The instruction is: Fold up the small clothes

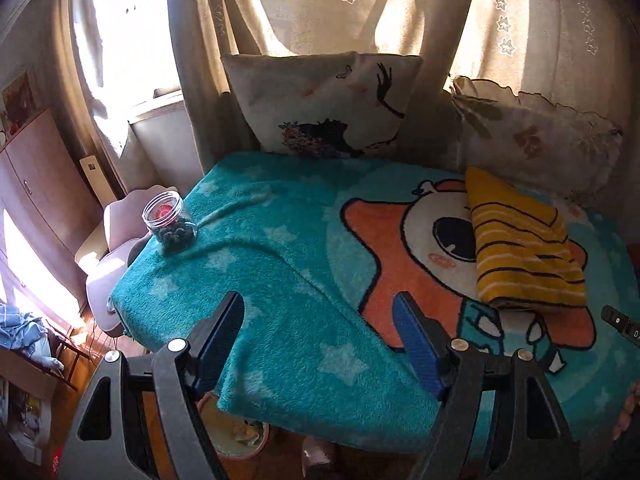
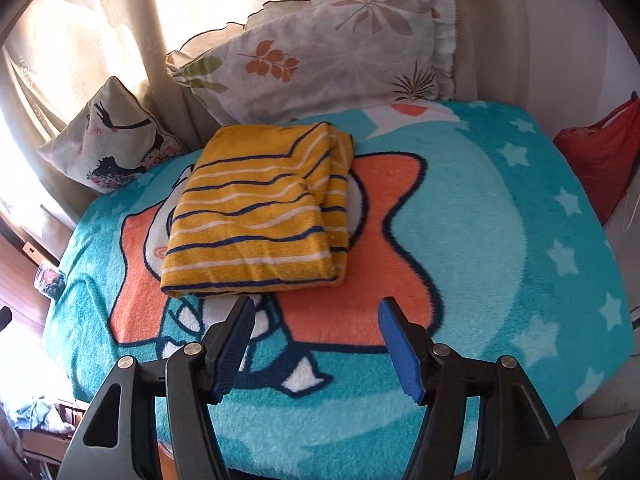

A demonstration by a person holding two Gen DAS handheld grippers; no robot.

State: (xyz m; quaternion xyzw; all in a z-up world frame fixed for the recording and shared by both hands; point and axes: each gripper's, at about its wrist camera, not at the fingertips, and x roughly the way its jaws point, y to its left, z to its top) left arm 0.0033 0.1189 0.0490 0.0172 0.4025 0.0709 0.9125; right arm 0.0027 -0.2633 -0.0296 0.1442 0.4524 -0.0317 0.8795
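A folded yellow garment with navy and white stripes [image 2: 260,212] lies on the teal cartoon blanket [image 2: 480,220], over the orange star picture. It also shows in the left wrist view [image 1: 524,244] at the right. My right gripper [image 2: 316,312] is open and empty, held just in front of the garment's near edge. My left gripper [image 1: 320,308] is open and empty above the blanket's [image 1: 260,264] left part, well left of the garment. The tip of the right gripper shows at the right edge of the left wrist view [image 1: 620,324].
A glass jar [image 1: 170,220] with dark contents stands on the blanket's far left corner. Two cushions [image 1: 324,104] [image 2: 320,52] lean against the curtain at the back. A red bag [image 2: 600,160] sits off to the right. A chair [image 1: 108,248] and a bowl [image 1: 236,436] are below the left edge.
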